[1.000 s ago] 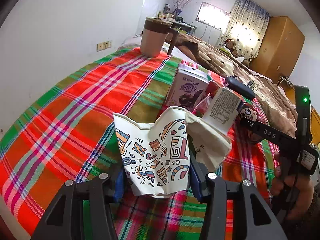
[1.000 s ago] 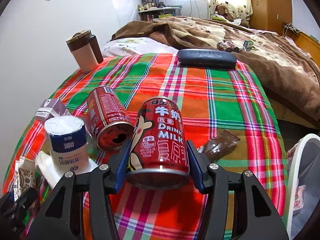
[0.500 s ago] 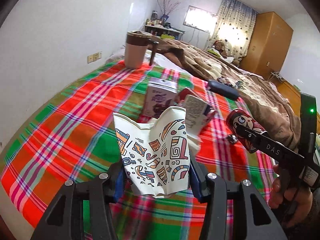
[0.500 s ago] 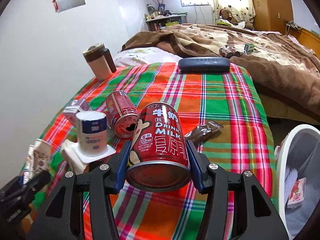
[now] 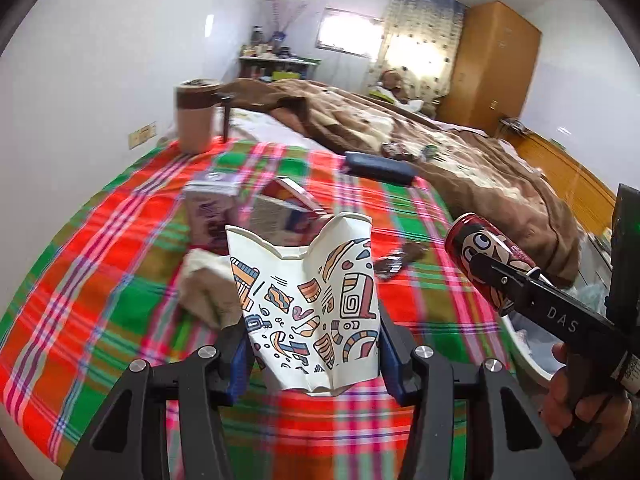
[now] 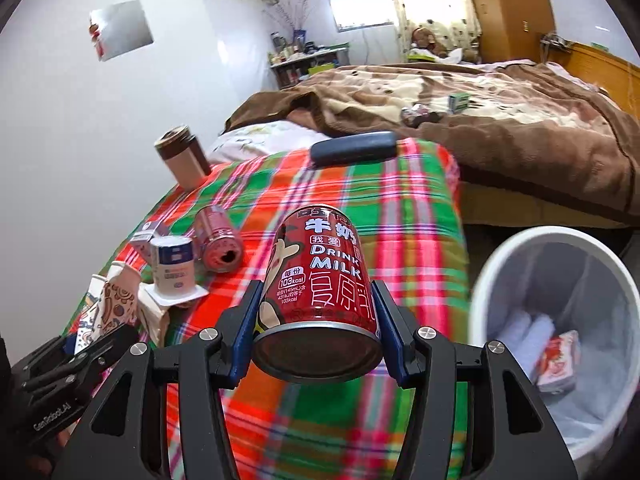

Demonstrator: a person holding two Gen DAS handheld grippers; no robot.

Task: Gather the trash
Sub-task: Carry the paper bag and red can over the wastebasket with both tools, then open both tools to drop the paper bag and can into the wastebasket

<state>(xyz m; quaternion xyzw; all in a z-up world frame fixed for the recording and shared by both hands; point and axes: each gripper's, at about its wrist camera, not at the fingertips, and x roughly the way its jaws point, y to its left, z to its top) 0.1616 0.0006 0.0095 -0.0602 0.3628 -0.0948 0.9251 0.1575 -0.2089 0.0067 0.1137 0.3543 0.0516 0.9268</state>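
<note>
Crumpled paper cup [image 5: 312, 304] – L gripper [image 5: 312, 356], metal can [image 6: 320, 280] – R gripper [image 6: 316, 332]

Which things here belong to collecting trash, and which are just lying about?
Job: red milk can in right gripper; crushed paper cup in left gripper; white bin; second red can; yoghurt pot.
Lying about: brown travel mug; dark case; brown blanket.

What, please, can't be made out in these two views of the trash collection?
- Purple carton, left wrist view: motion blur makes its print unreadable.
- White bin, right wrist view: its far side is cut off by the frame edge, so its full contents are unknown.
- Brown wrapper, left wrist view: partly behind the crushed paper cup.
</note>
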